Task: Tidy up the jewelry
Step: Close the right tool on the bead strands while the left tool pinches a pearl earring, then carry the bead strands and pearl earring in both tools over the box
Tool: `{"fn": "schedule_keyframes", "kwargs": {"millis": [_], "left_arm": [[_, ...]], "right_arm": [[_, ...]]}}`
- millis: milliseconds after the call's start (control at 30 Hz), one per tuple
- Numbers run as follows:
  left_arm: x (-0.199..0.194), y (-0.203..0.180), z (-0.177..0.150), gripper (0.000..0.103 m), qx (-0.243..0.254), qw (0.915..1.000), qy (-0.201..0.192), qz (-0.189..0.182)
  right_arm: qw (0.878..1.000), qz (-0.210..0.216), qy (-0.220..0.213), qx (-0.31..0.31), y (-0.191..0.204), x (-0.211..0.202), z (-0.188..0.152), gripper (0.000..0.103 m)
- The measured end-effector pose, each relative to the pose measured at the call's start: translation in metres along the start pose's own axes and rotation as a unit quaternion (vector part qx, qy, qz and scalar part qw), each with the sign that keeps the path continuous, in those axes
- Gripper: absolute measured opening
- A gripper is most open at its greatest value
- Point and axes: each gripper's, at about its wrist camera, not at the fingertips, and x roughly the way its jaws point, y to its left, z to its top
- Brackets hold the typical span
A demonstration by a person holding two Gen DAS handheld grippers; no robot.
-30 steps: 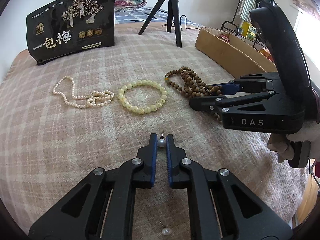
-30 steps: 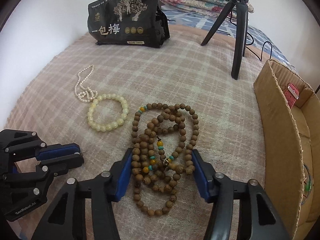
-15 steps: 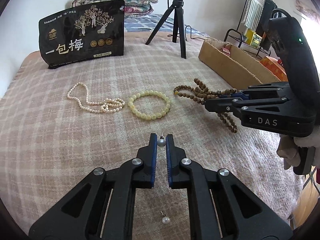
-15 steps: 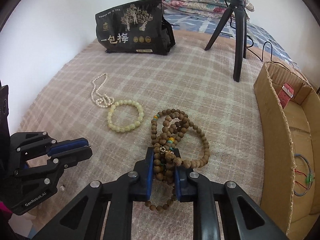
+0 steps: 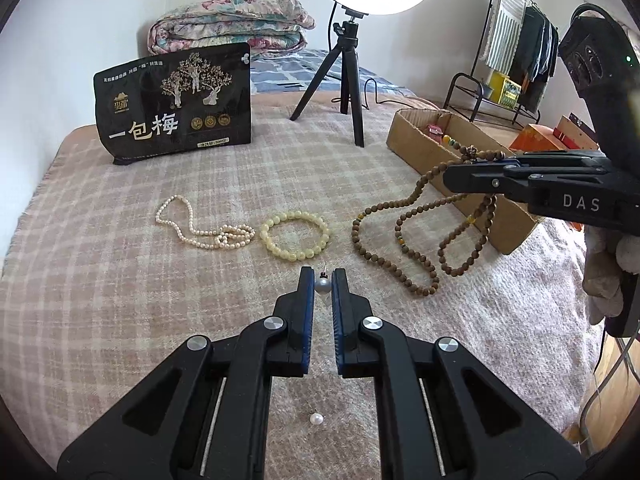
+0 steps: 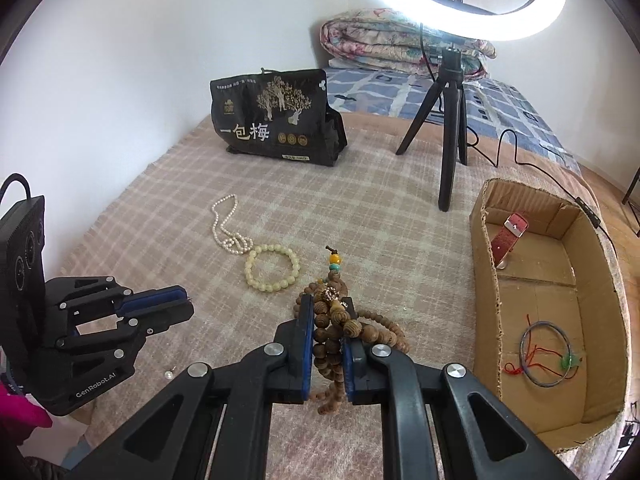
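Observation:
My left gripper (image 5: 323, 280) is shut on a pearl earring (image 5: 322, 285) and holds it above the plaid blanket. A second pearl earring (image 5: 316, 418) lies on the blanket under it. My right gripper (image 6: 327, 312) is shut on a brown wooden bead necklace (image 6: 334, 320) and holds it lifted; in the left wrist view its loops (image 5: 404, 236) hang down to the blanket. A white pearl necklace (image 5: 200, 232) and a yellow bead bracelet (image 5: 295, 235) lie side by side on the blanket. The cardboard box (image 6: 492, 280) stands to the right.
The box holds a red watch strap (image 6: 508, 236) and a thin bangle with red thread (image 6: 544, 354). A black snack bag (image 5: 174, 104) stands at the back. A ring-light tripod (image 5: 344, 92) stands behind the jewelry. A folded quilt (image 5: 228, 26) lies beyond.
My right gripper has risen with the wooden bead necklace, pulling it up off the blanket toward the box. My left gripper has lifted higher with the earring.

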Motion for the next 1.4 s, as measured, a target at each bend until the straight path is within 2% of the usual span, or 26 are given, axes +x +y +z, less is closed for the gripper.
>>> {"fn": "schedule_keyframes", "kwargs": {"millis": [733,933,1400], "left_arm": [[-0.039,-0.041,0.039,0.006,0.031,0.9982,-0.049,-0.017],[-0.04,-0.059,0.056,0.006,0.041,0.997,-0.059,-0.029],[-0.012,-0.115,0.088,0.006,0.075,0.9935,-0.059,-0.062]], "right_arm": [[0.994,-0.035,-0.096,-0.036,-0.003,-0.121,0.042,0.01],[0.992,-0.052,-0.115,-0.027,-0.025,-0.14,0.052,0.01],[0.987,-0.101,-0.127,-0.01,-0.089,-0.152,0.069,0.01]]}}
